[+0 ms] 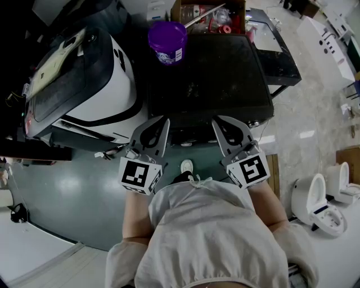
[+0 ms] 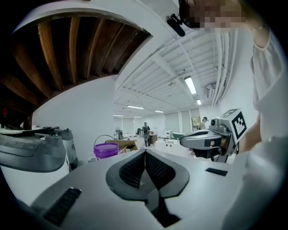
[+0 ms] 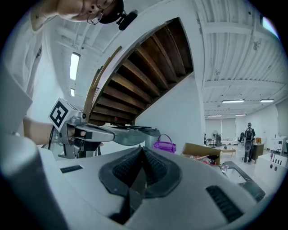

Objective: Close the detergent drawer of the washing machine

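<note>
The washing machine (image 1: 208, 79) shows its flat black top in the head view, just beyond my hands. Its front face lies in shadow under the top's near edge, and I cannot make out the detergent drawer there. My left gripper (image 1: 161, 121) is shut and empty, its tip at the machine's near edge. My right gripper (image 1: 217, 121) is shut and empty too, level with the left one and a hand's width away. In the left gripper view the closed jaws (image 2: 145, 152) point out into the room. The right gripper view shows the same for its jaws (image 3: 141, 150).
A purple bucket (image 1: 167, 42) stands on the machine's far left corner. A white and black appliance (image 1: 79, 84) sits to the left, a cardboard box (image 1: 208, 11) behind. Two white toilets (image 1: 318, 199) stand on the floor at right. People walk far off in the hall.
</note>
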`<state>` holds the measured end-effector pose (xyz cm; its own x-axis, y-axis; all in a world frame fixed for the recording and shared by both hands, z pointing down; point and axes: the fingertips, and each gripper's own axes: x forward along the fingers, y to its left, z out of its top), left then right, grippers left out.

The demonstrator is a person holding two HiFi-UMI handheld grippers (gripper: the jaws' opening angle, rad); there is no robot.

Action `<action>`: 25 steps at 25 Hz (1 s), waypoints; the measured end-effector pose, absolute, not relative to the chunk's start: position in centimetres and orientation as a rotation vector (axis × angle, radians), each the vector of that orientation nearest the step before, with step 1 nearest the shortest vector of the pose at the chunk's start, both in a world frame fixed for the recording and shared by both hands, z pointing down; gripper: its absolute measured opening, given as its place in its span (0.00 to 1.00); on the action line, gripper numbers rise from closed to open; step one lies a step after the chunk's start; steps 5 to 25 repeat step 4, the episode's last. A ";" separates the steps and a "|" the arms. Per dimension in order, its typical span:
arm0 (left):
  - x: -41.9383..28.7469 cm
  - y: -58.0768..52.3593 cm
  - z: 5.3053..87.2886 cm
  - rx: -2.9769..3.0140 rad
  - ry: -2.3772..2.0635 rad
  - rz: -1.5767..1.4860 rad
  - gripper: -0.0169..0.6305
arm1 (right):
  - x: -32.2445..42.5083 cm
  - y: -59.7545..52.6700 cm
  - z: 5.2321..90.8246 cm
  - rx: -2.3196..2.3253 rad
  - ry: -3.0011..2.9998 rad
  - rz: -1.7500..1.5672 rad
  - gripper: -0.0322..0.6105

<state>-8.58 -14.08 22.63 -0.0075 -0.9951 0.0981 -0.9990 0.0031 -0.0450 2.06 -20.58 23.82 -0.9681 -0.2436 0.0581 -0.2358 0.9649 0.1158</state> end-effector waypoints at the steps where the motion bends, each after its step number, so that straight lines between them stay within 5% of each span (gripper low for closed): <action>1: -8.6 -14.1 22.7 2.187 -2.198 0.160 0.06 | 2.0 -20.5 23.9 0.365 -3.043 -0.174 0.05; 25: -8.5 -14.2 23.1 2.193 -2.194 0.185 0.06 | 1.9 -20.4 24.0 0.355 -3.037 -0.188 0.05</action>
